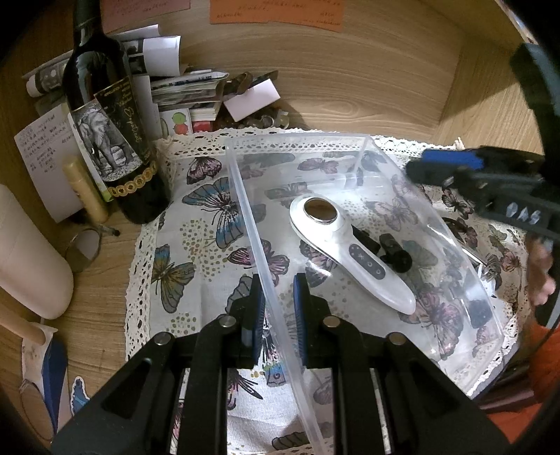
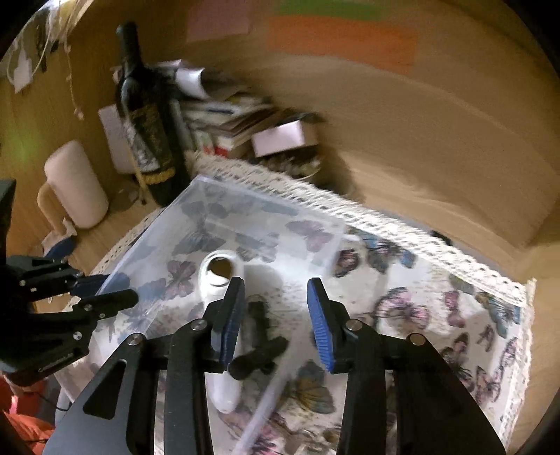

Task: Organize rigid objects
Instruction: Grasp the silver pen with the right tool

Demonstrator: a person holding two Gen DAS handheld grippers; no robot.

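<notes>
Steadying bin (image 1: 241,182) wall, my left gripper (image 1: 278,308) clamped tight; right gripper (image 2: 274,315) part-open, empty, above massager (image 1: 350,245).

A wooden desk (image 1: 105,315) with pale grain meets a wooden back panel (image 1: 350,70) and a side panel (image 1: 490,87) at the right. Coloured paper notes (image 1: 276,12) are stuck on the back panel. A lace-edged cloth printed with butterflies (image 1: 203,224) covers the desk's middle. Behind it stand a dark wine bottle (image 1: 105,115), a heap of papers and booklets (image 1: 182,91) and a cream cylinder (image 1: 28,255). The light is warm and dim.
</notes>
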